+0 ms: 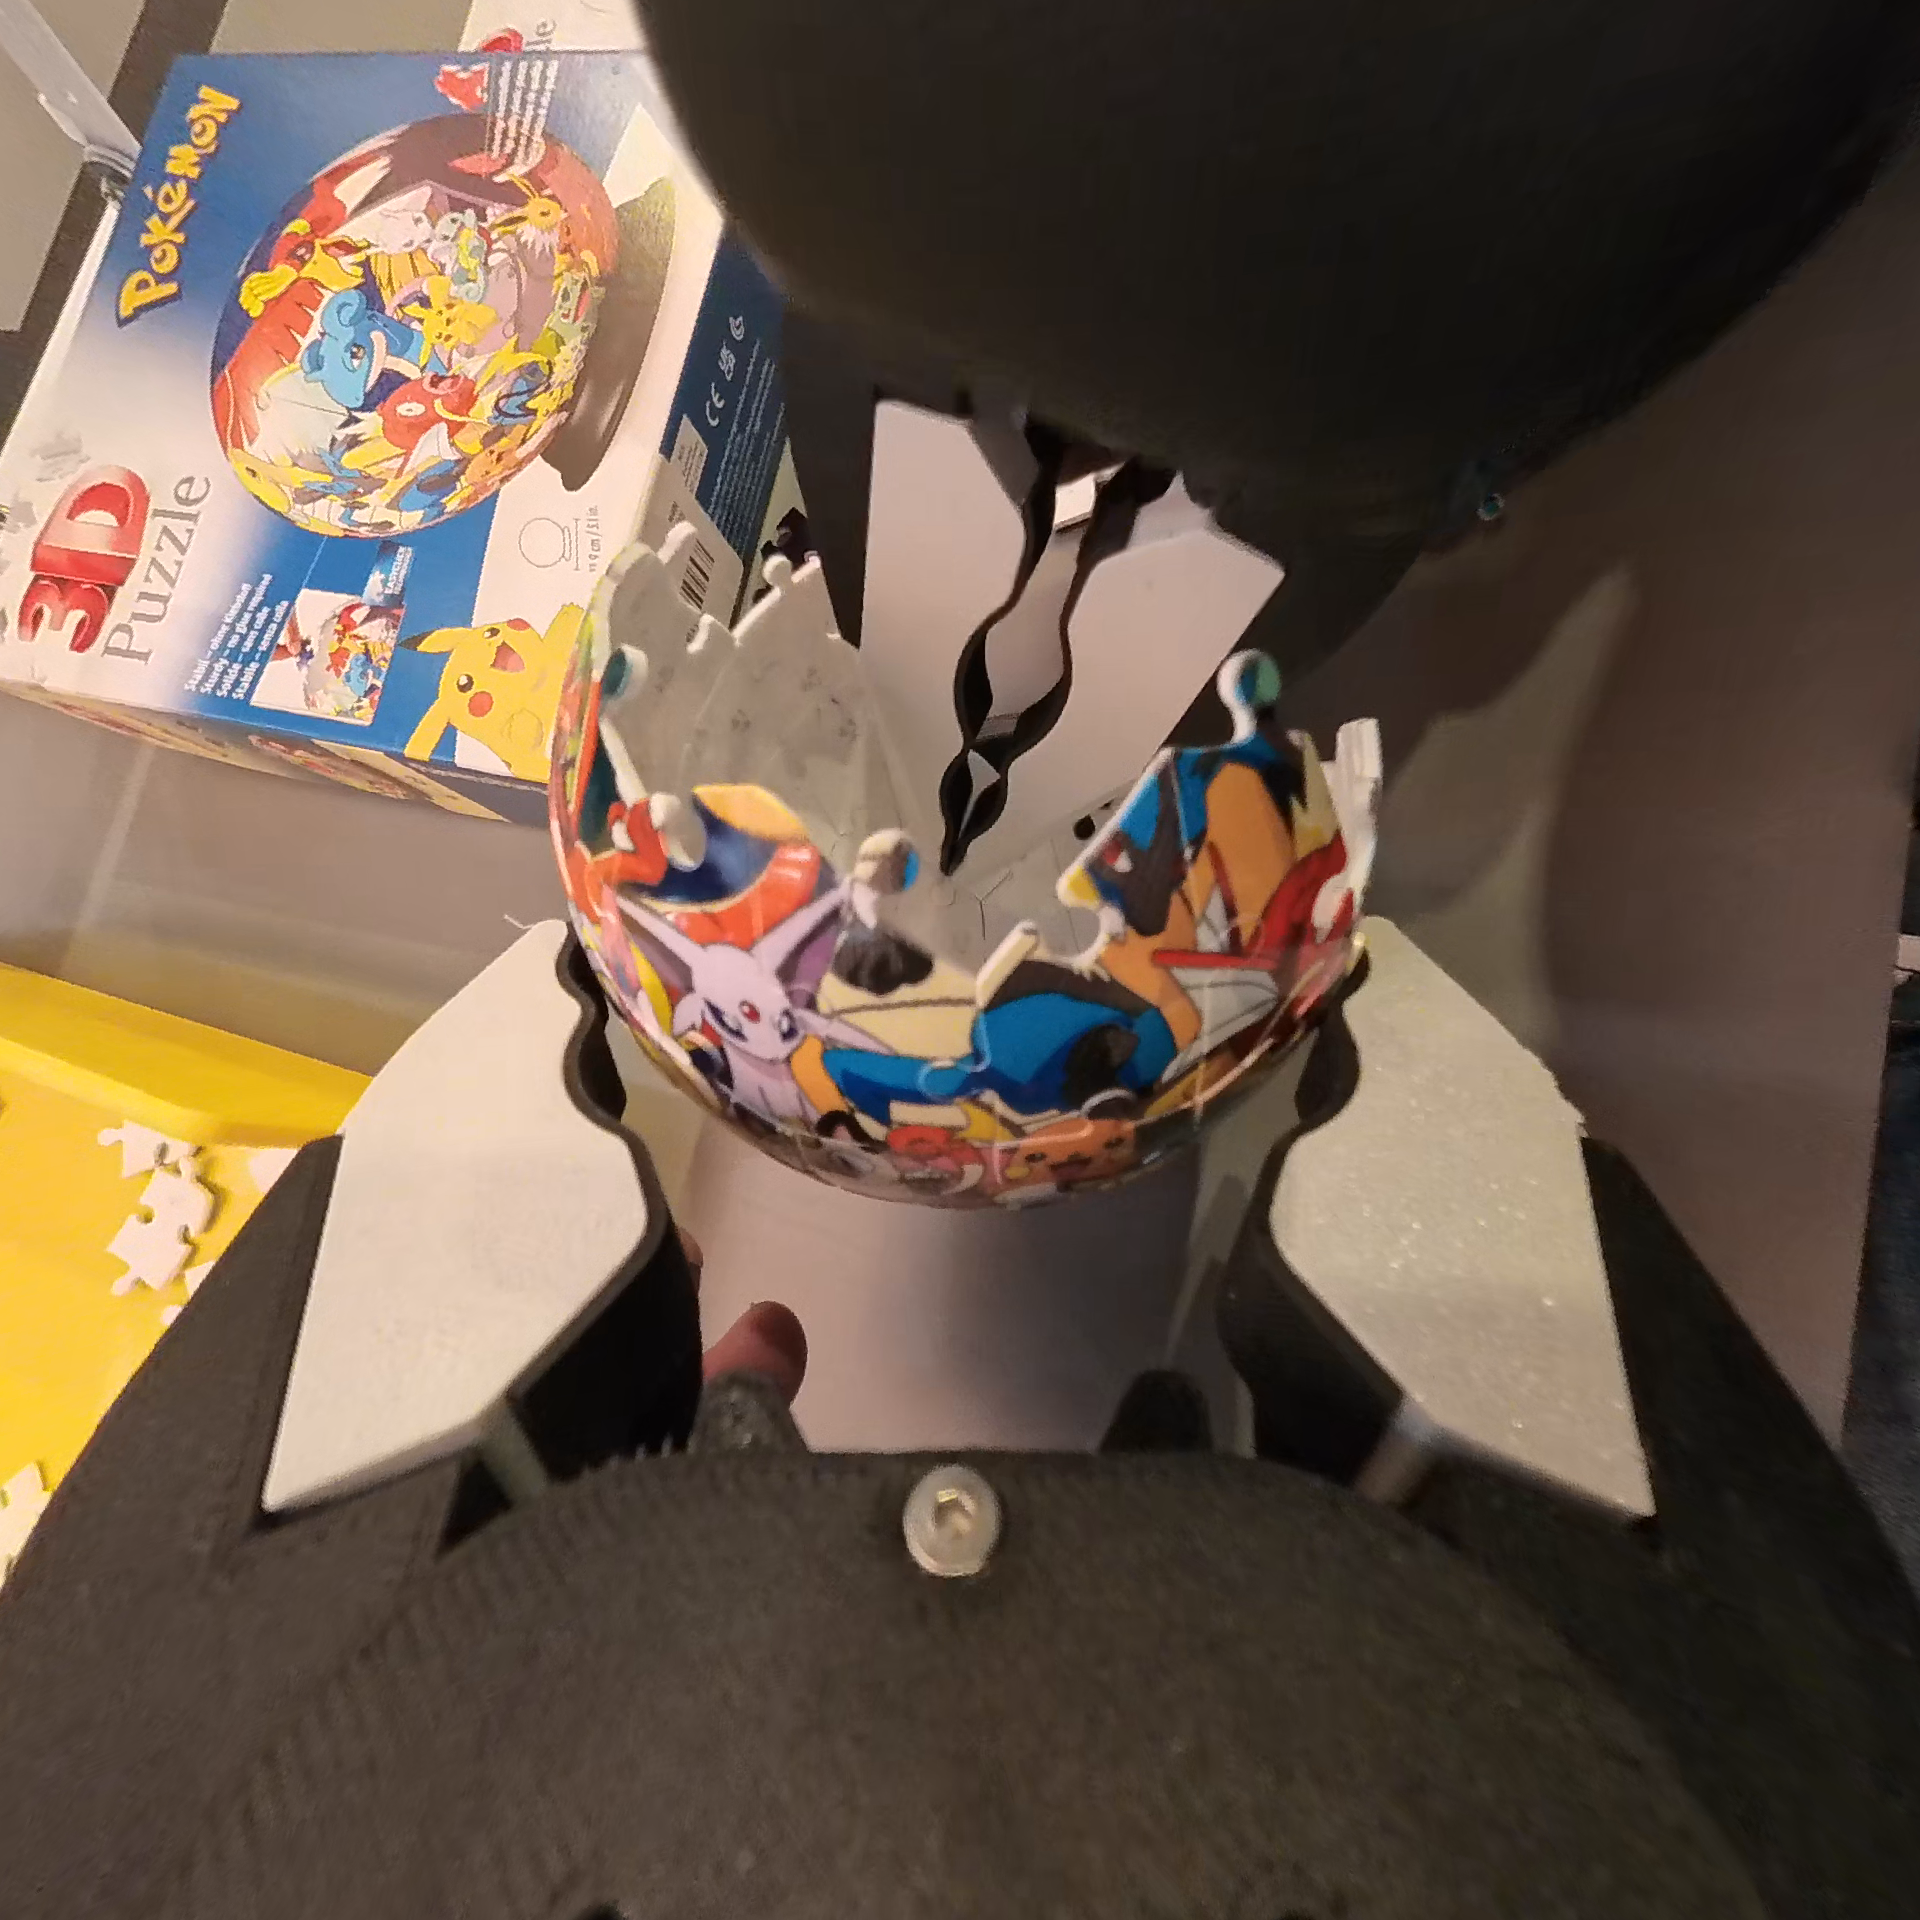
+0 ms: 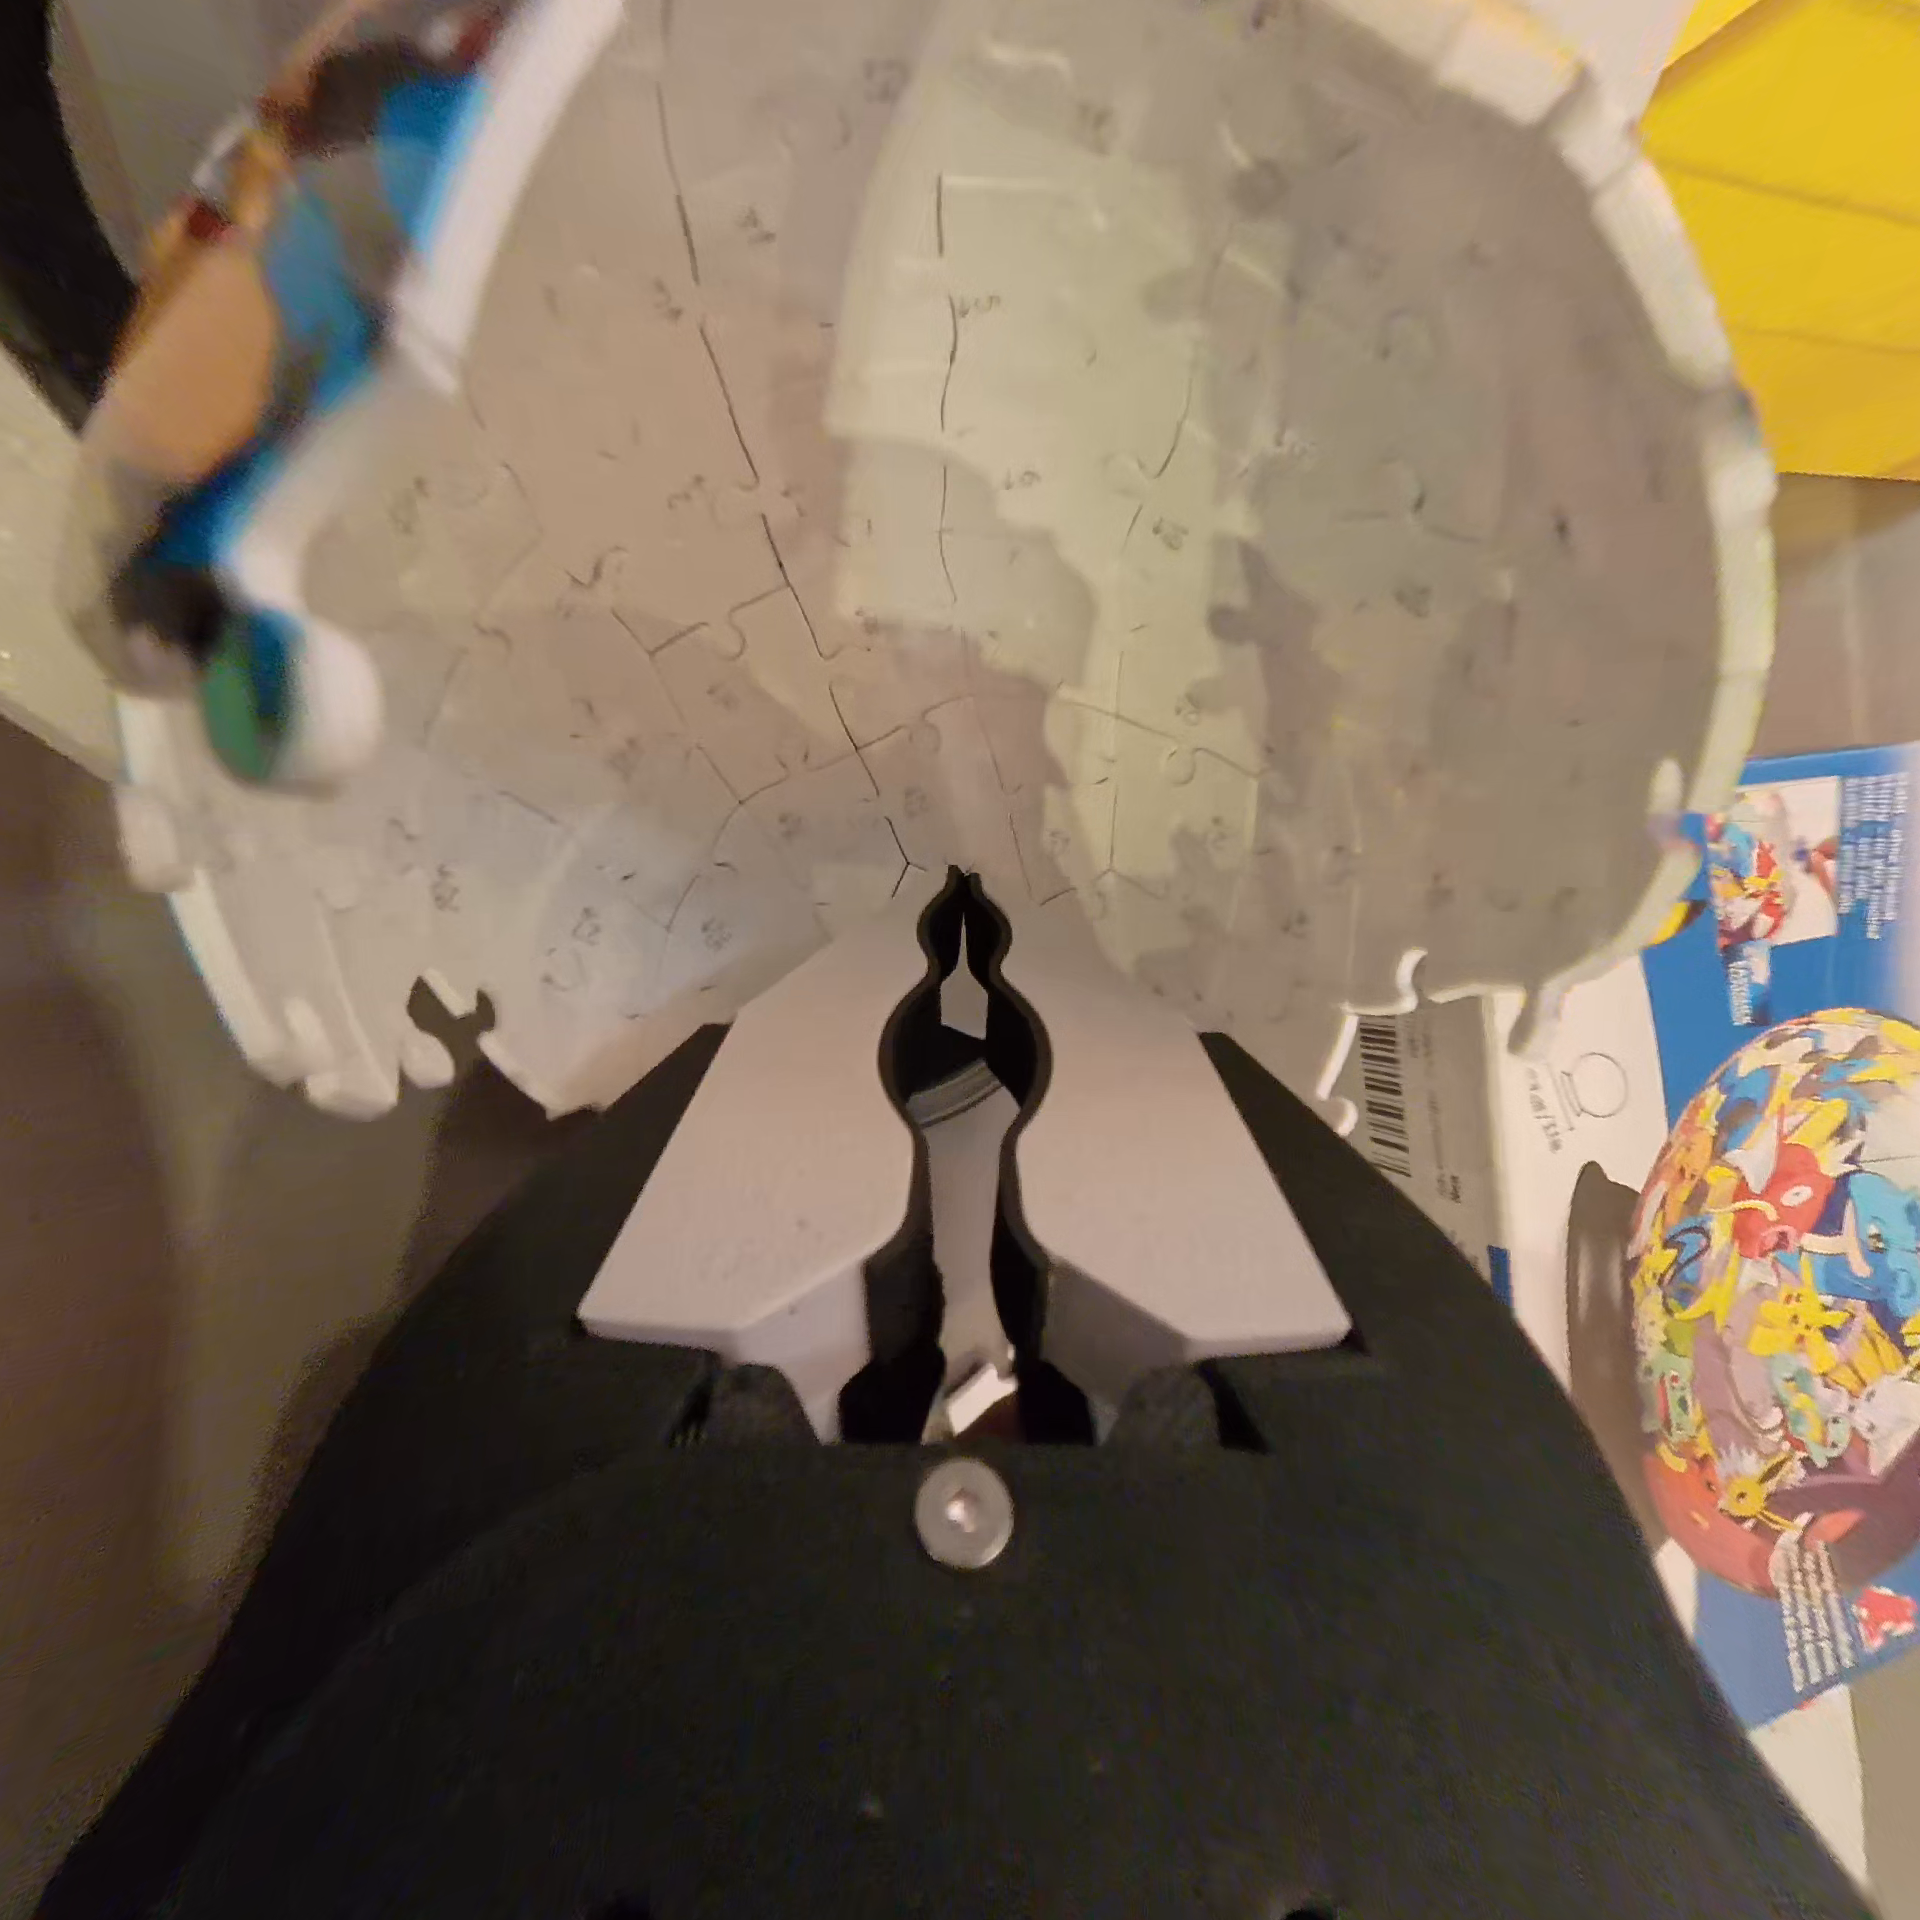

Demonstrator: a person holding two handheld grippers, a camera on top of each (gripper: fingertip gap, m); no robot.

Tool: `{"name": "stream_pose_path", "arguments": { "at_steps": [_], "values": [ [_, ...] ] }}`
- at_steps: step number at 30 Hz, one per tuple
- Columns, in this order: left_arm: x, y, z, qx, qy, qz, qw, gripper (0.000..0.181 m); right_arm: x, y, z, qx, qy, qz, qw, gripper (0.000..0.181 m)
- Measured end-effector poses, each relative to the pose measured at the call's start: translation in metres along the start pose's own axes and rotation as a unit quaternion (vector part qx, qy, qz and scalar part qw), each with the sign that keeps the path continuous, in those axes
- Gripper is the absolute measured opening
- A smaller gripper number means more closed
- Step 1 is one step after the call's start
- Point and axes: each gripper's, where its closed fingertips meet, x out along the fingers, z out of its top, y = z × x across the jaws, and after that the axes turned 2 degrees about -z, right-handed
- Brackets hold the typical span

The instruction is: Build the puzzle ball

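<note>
Grey table [image 1: 260,852] — left gripper [image 1: 966,1049] clamps half-built puzzle ball [image 1: 935,1060], colourful outside, white inside; right gripper [image 2: 964,883] closed, empty.

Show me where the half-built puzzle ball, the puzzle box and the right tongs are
Half-built puzzle ball [image 1: 935,1039]: left wrist view, on its printed outer shell.
Puzzle box [image 1: 343,343]: left wrist view, on its pictured top face.
Right tongs [image 2: 961,878]: right wrist view, between the closed tips inside the ball.
</note>
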Motion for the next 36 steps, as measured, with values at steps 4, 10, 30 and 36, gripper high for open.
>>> {"name": "stream_pose_path", "arguments": {
  "at_steps": [4,10,30,36],
  "values": [
    [0.000,0.001,0.000,0.002,0.002,0.001,1.000,0.127,0.001,-0.002,-0.001,0.019,-0.001,0.001,1.000,0.000],
    [0.001,0.002,0.000,0.000,0.003,0.001,1.000,0.127,0.001,0.004,-0.001,0.035,0.005,0.024,0.999,0.000],
    [0.002,0.000,0.002,0.002,0.013,0.006,1.000,0.127,-0.034,-0.015,-0.009,0.011,-0.069,0.005,0.998,0.000],
    [0.003,-0.001,0.003,-0.004,0.010,0.009,1.000,0.127,-0.012,-0.012,-0.017,-0.022,-0.033,-0.034,0.999,0.000]
  ]
}}
